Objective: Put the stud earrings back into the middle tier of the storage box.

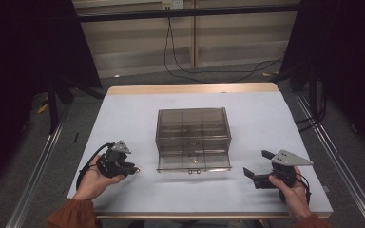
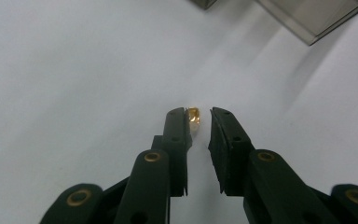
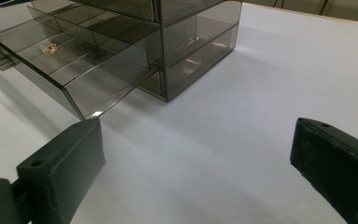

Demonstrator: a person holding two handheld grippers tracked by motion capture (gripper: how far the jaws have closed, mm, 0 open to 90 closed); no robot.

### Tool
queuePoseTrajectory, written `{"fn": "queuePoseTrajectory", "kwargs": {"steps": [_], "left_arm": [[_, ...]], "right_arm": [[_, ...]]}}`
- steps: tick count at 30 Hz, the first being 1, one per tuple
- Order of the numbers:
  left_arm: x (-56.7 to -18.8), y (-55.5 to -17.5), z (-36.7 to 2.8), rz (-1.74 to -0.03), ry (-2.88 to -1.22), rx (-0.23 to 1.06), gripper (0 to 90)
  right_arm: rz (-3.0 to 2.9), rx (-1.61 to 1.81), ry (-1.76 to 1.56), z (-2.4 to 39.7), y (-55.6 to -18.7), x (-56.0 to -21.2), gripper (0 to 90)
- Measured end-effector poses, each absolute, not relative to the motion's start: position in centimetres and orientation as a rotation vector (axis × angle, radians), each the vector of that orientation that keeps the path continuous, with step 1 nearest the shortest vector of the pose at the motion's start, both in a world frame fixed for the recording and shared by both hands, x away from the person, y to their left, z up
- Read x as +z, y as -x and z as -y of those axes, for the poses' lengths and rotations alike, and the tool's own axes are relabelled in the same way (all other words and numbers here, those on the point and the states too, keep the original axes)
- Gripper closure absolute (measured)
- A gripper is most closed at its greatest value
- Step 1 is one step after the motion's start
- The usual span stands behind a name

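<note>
A small gold-coloured bead [image 2: 194, 116] lies on the white worktop [image 2: 74, 70] at the centre of the left claw view. The left claw [image 2: 199, 114] is nearly closed around it, one pad touching, the other a sliver off. It looks light, hard and smooth, likely to roll or pop out, so it is best pinched squarely across its middle. The right claw [image 3: 191, 154] gapes wide, empty, at lower right of the high view. Count: one bead here, a second gold piece [image 3: 51, 47] in the open drawer [image 3: 74, 70], one smoky plastic drawer box [image 1: 193, 128].

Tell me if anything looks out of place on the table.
The organiser's bottom drawer is pulled out, with a gold bit in it. Another gold bit lies loose on the table, between the left claw's tips.
</note>
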State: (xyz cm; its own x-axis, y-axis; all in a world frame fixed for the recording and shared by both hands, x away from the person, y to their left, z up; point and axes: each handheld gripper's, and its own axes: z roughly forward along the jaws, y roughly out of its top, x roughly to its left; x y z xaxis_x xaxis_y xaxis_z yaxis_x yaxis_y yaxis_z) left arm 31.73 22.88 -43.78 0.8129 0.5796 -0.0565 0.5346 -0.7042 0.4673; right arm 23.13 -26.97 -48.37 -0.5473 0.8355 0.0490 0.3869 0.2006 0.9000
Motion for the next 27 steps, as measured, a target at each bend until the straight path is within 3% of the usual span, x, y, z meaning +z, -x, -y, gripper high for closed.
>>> {"fn": "queuePoseTrajectory", "kwargs": {"steps": [18,27], "left_arm": [[-44.2,-33.7,-21.8,-0.849,-2.626,0.023,75.9],[-44.6,-34.3,-21.3,-0.870,-2.682,0.007,81.4]], "right_arm": [[-2.038,1.309,-1.135,26.9,-23.2,-48.4,2.1],[-2.036,1.309,-1.140,26.9,-23.2,-48.4,2.1]]}}
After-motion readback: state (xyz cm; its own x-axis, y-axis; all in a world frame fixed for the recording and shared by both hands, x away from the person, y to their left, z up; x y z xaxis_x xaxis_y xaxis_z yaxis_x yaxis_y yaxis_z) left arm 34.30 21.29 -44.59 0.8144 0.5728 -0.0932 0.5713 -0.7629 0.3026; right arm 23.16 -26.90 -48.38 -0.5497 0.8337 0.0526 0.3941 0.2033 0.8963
